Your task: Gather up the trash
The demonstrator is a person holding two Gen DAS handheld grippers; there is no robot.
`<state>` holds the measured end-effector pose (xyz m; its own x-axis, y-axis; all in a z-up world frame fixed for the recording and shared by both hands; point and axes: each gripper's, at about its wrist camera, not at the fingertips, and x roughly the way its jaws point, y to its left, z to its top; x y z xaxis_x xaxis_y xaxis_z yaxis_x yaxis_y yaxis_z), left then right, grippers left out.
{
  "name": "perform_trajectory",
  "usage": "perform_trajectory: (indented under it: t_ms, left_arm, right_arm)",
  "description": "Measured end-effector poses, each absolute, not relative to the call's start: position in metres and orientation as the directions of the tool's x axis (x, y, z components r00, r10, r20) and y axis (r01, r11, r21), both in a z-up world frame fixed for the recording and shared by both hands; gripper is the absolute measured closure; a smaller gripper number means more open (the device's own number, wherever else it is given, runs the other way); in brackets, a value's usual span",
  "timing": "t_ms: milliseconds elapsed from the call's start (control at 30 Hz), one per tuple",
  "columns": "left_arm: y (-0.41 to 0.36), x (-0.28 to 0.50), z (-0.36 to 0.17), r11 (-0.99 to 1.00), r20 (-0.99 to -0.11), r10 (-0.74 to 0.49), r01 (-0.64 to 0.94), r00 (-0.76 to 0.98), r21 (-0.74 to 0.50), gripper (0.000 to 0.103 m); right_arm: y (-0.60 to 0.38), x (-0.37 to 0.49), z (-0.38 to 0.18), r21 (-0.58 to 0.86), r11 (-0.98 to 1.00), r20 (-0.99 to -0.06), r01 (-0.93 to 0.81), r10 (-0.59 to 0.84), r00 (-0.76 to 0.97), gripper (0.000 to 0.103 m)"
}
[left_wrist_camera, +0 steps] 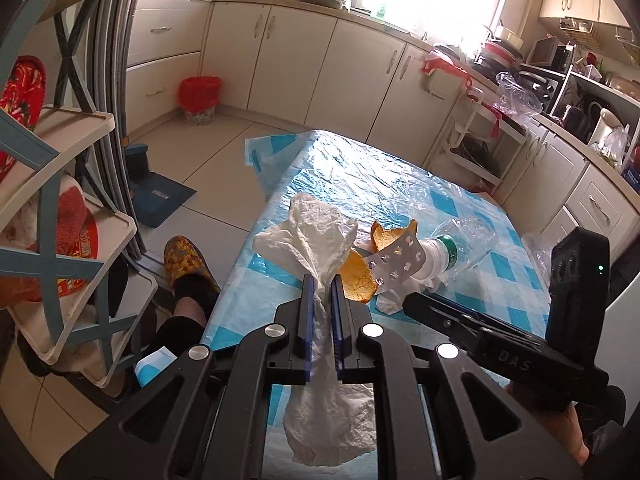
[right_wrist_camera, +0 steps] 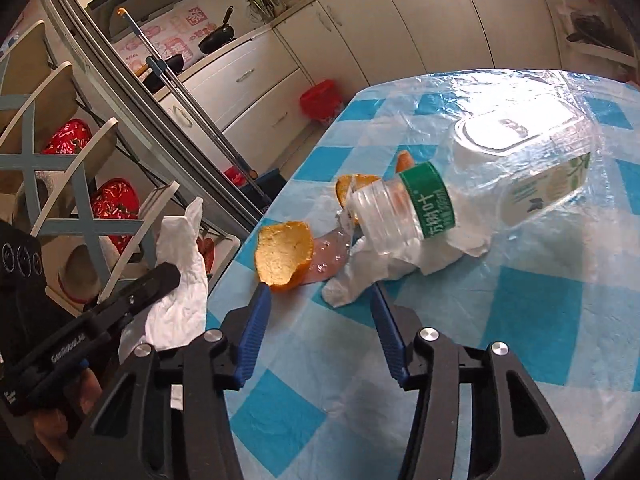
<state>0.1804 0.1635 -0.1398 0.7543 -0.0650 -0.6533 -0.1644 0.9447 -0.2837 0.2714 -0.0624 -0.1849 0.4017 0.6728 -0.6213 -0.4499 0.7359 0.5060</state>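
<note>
My left gripper [left_wrist_camera: 322,286] is shut on a crumpled white tissue [left_wrist_camera: 316,236], held over the table's left edge. On the blue checked tablecloth [right_wrist_camera: 520,320] lie orange peels [right_wrist_camera: 284,256], a used blister pack [right_wrist_camera: 328,256], a clear plastic bottle [right_wrist_camera: 460,200] on its side with a green label, and a second white tissue [right_wrist_camera: 360,280] under the bottle's neck. My right gripper [right_wrist_camera: 319,294] is open just short of this pile, one fingertip by the near peel, the other by the tissue. In the right wrist view the left gripper [right_wrist_camera: 172,274] and its held tissue [right_wrist_camera: 180,280] are at the left.
A bin with a red liner [left_wrist_camera: 199,94] stands on the floor by the cabinets. A shelf rack [left_wrist_camera: 60,160] is close on the left, with a person's slippered foot [left_wrist_camera: 188,264] beside the table. A dustpan [left_wrist_camera: 156,196] lies on the floor.
</note>
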Motion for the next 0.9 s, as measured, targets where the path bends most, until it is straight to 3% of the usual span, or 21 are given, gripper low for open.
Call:
perform_trajectory:
  t_ms: [433, 633, 900]
  left_arm:
    - [0.172, 0.180, -0.147, 0.932, -0.642, -0.105, -0.150, 0.760, -0.330, 0.095]
    - [0.173, 0.181, -0.150, 0.932, -0.645, -0.103, -0.153, 0.757, -0.328, 0.095]
    - [0.165, 0.183, -0.149, 0.937, -0.646, -0.104, -0.144, 0.756, -0.319, 0.095]
  right_arm:
    - [-0.055, 0.298, -0.195, 0.583, 0.760, -0.612, -0.288, 0.643, 0.460, 0.063]
    - [-0.050, 0.302, -0.194, 0.566, 0.770, -0.620, -0.294, 0.633, 0.464, 0.094]
    - [-0.059, 0.262, -0.166, 0.366, 0.831, -0.633, -0.419, 0.552, 0.543, 0.098]
